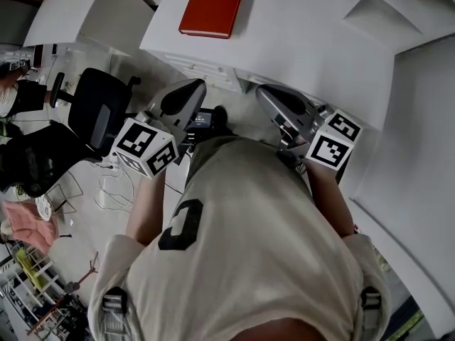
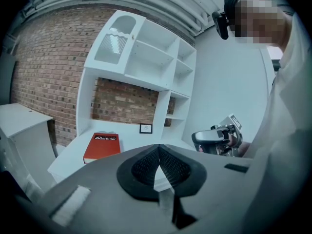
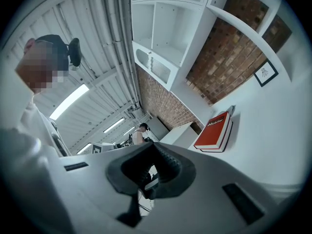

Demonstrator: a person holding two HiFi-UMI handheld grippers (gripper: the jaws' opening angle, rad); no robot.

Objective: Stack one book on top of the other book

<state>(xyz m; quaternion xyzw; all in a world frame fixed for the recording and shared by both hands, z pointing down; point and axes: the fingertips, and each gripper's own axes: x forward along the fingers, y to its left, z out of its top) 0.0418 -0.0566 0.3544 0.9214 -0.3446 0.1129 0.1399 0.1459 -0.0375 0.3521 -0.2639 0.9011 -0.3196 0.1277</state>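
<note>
1. On the far part of the white desk [image 1: 306, 41] lies a red book [image 1: 211, 7], flat with its cover up and well apart from both grippers.
2. It lies ahead of the left gripper [image 1: 193, 85], a little left of the line its jaws point along. From the right gripper [image 1: 263, 91] it sits ahead and much further to the left. I judge the left gripper to be the nearer one.
3. The book's long axis runs away from the person, roughly in line with the jaws, so a short edge faces the fingers.
4. The left jaws are pressed together at the tips with nothing between them. The right jaws are likewise closed and empty.
5. Count:
   - There are two grippers.
   - One red book is certain. The right gripper view shows a dark line under its pages, and I cannot tell whether that is a second book or its lower cover.
   - One small framed picture [image 2: 145, 128] stands at the back of the desk.
</note>
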